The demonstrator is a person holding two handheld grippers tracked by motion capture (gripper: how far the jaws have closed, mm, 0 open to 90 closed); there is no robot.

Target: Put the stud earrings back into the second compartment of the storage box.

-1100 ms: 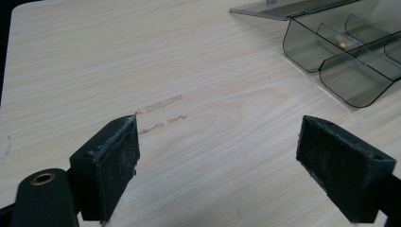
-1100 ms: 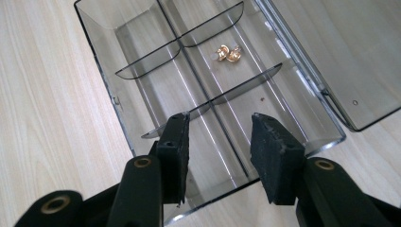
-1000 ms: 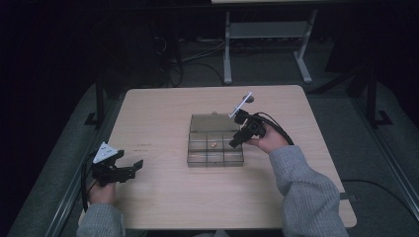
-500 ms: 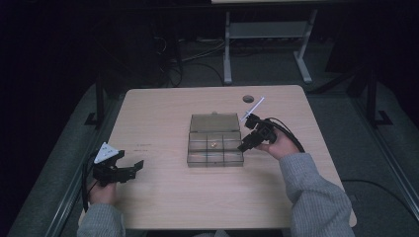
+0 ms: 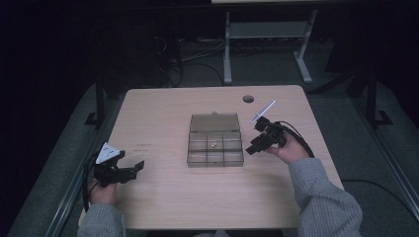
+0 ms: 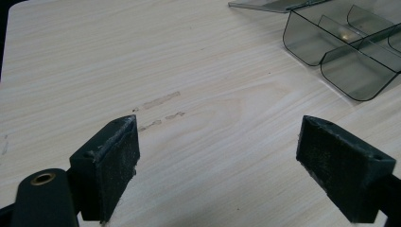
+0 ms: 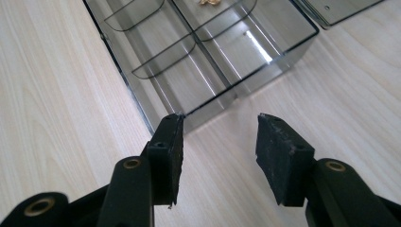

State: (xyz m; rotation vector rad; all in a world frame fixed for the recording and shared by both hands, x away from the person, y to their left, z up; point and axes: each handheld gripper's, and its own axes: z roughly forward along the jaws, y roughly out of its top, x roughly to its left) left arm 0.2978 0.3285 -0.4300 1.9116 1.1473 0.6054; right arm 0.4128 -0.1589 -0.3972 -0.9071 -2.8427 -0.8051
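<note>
A clear smoky plastic compartment box (image 5: 215, 150) lies mid-table with its lid (image 5: 214, 122) folded open at the back. A small gold item (image 5: 213, 145) rests in a middle compartment and shows at the top of the right gripper view (image 7: 208, 2). My right gripper (image 5: 253, 148) hovers just off the box's right side, jaws open and empty, pointing at the box wall (image 7: 222, 97). My left gripper (image 5: 134, 168) rests near the table's front left, jaws wide open with nothing between them; the box (image 6: 345, 56) sits well ahead of it.
The wooden table (image 5: 163, 113) has a round cable hole (image 5: 248, 98) at the back right. A faint scuff mark (image 6: 158, 101) lies ahead of the left gripper. Beyond the table stand a metal frame leg (image 5: 227, 44) and cables on the dark floor.
My right gripper has drawn back from above the box's right compartments to the table beside it, moving right and toward the front. The left gripper has stayed put.
</note>
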